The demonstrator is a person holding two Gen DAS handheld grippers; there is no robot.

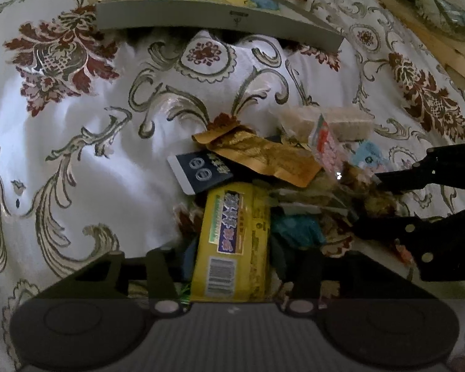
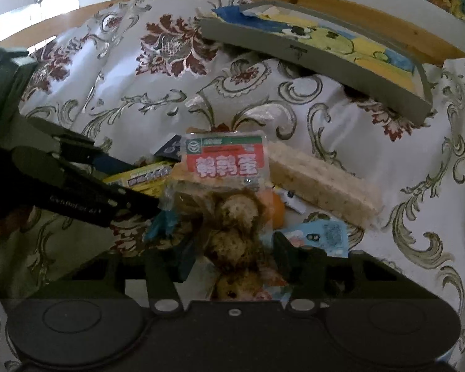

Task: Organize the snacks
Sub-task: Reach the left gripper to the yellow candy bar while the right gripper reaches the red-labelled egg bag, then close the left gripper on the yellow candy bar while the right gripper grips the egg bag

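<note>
A pile of snack packets lies on the patterned cloth. In the left wrist view my left gripper (image 1: 232, 263) has its fingers on either side of a yellow packet (image 1: 232, 235); whether they press on it does not show. Beyond it lie a dark blue packet (image 1: 198, 170), a gold packet (image 1: 263, 155) and a pale rice bar (image 1: 341, 121). In the right wrist view my right gripper (image 2: 232, 257) has its fingers on either side of a clear bag of quail eggs with a red label (image 2: 226, 164). The rice bar (image 2: 322, 186) lies to its right.
A grey tray (image 1: 201, 18) with a yellow and blue picture on its floor stands at the back, also in the right wrist view (image 2: 310, 55). A light blue packet (image 2: 322, 235) lies by the right gripper. The wooden bed frame (image 2: 387, 21) runs behind.
</note>
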